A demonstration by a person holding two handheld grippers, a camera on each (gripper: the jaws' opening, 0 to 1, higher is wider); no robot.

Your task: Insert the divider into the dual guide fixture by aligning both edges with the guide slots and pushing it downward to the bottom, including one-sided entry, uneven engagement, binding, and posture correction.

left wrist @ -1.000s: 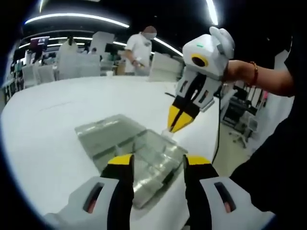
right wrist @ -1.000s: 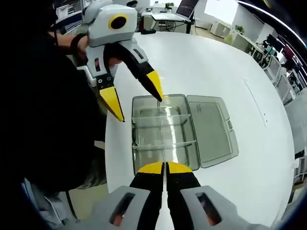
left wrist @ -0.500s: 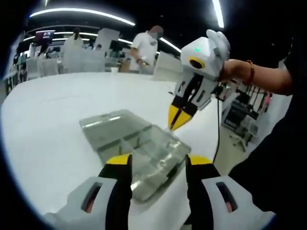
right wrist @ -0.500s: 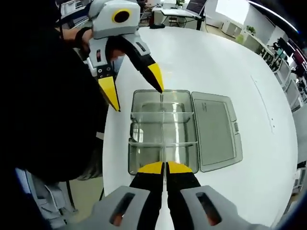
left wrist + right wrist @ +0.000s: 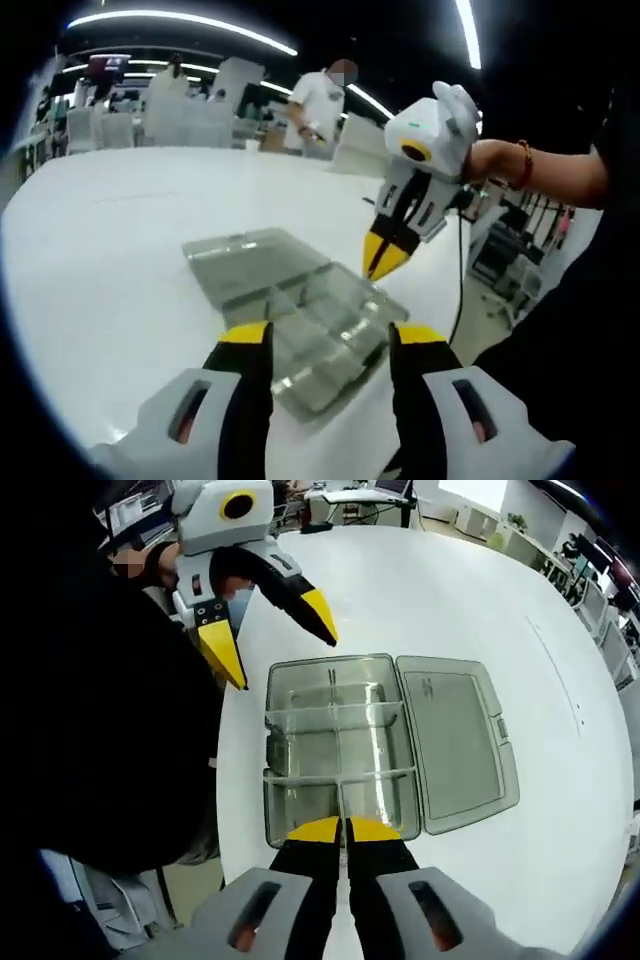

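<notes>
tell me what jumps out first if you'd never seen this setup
A clear plastic box lies open in the middle of the white table, its lid folded flat beside it and clear dividers crossing inside. The left gripper hangs over the box's far edge with yellow-tipped jaws spread wide. The right gripper sits at the near edge, its jaws closed.

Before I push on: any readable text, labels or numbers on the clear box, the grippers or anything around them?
None is readable.
Open lid of the clear plastic compartment box: small raised marks, too blurred to read.
Left gripper, white and black with yellow tips: no lettering shows.
Right gripper, same colours: only a small green light on its body.
Screen in the far background: too small to read.
</notes>
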